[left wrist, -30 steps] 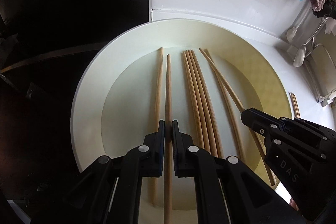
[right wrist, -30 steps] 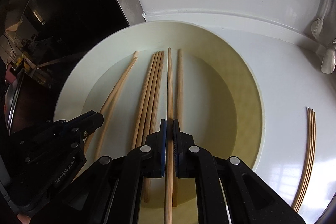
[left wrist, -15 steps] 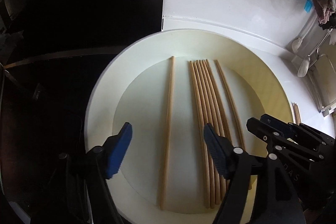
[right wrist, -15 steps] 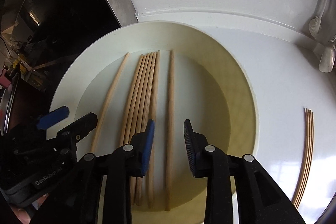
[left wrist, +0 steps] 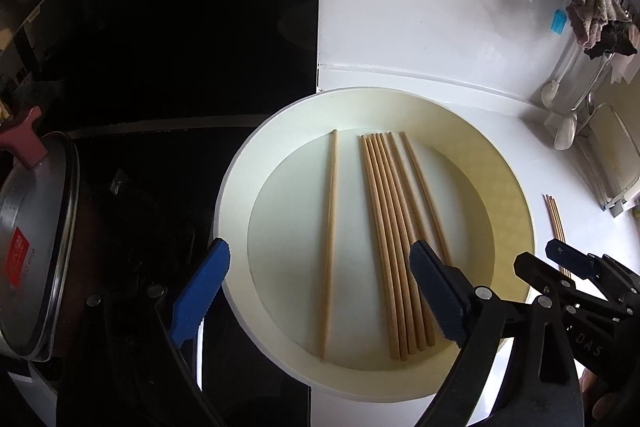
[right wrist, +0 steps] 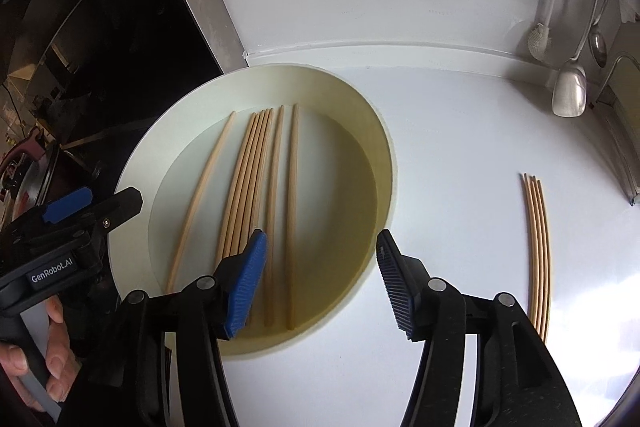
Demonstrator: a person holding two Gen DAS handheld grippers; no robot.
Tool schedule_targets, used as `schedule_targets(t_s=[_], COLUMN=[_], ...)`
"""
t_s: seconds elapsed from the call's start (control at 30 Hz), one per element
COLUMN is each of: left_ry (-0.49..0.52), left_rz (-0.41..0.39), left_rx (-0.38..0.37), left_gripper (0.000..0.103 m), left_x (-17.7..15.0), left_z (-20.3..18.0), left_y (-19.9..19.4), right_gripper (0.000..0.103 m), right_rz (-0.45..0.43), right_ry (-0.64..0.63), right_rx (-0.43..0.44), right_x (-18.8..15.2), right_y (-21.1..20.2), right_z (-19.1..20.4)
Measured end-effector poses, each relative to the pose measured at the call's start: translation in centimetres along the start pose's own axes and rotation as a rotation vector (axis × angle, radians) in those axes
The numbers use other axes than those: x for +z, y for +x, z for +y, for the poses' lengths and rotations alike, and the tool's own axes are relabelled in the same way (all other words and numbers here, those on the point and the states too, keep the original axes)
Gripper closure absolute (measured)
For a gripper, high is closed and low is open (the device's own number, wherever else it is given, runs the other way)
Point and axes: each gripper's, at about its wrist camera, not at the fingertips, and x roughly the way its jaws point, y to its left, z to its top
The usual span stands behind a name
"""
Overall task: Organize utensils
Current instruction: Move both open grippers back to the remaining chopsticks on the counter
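A round cream plate (left wrist: 508,187) (right wrist: 380,163) lies on the white counter and holds several wooden chopsticks. A single chopstick (left wrist: 330,227) lies at the plate's left, apart from a tight bundle (left wrist: 394,239) (right wrist: 248,179). Two more chopsticks (right wrist: 290,207) lie to the right of the bundle. A second set of thin chopsticks (right wrist: 538,251) (left wrist: 555,219) lies on the counter right of the plate. My left gripper (left wrist: 320,295) is open and empty above the plate's near side. My right gripper (right wrist: 320,279) is open and empty over the plate's right near edge.
A dark stovetop (left wrist: 160,67) borders the counter on the left, with a metal pot lid (left wrist: 36,247) at its near left. A spoon (right wrist: 568,91) and a brush (right wrist: 540,35) hang at the back right beside a rack (left wrist: 616,163). Cloths (left wrist: 592,15) hang above.
Both grippers have opened and let go of the chopsticks that they held over the plate, then drawn back and up. The released chopsticks now lie flat in the plate.
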Motion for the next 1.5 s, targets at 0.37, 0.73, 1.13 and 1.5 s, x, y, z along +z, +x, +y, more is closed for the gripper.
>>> schedule_targets(t_s=[0.37,0.73,1.13,1.5], left_ry=[0.084,0.121,0.054,0.049], left_rz=[-0.044,-0.069,-0.051,-0.053], left_rx=[-0.042,-0.066,-0.056,-0.006], left_gripper=[0.007,0.007,0.006,0.006], left_x=[-1.2,-3.1,-7.6,-10.2], left_z=[-3.3,-9.6,-19.8,-24.3], left_y=[-2.5,-4.6,-6.2,-6.0], right_gripper=[0.044,0.039,0.035,0.035], right_rz=[-0.030,-0.087,-0.104,-0.095], right_ry=[0.058,0.105,0.068,0.062], right_rx=[-0.059,-0.115,-0.124,-0.081], right_x=[-2.8,-5.1,-9.3,-10.6], right_y=[-3.9,-8.6,-12.4,-9.2], right_z=[-2.9,-9.1,-20.0,-25.1])
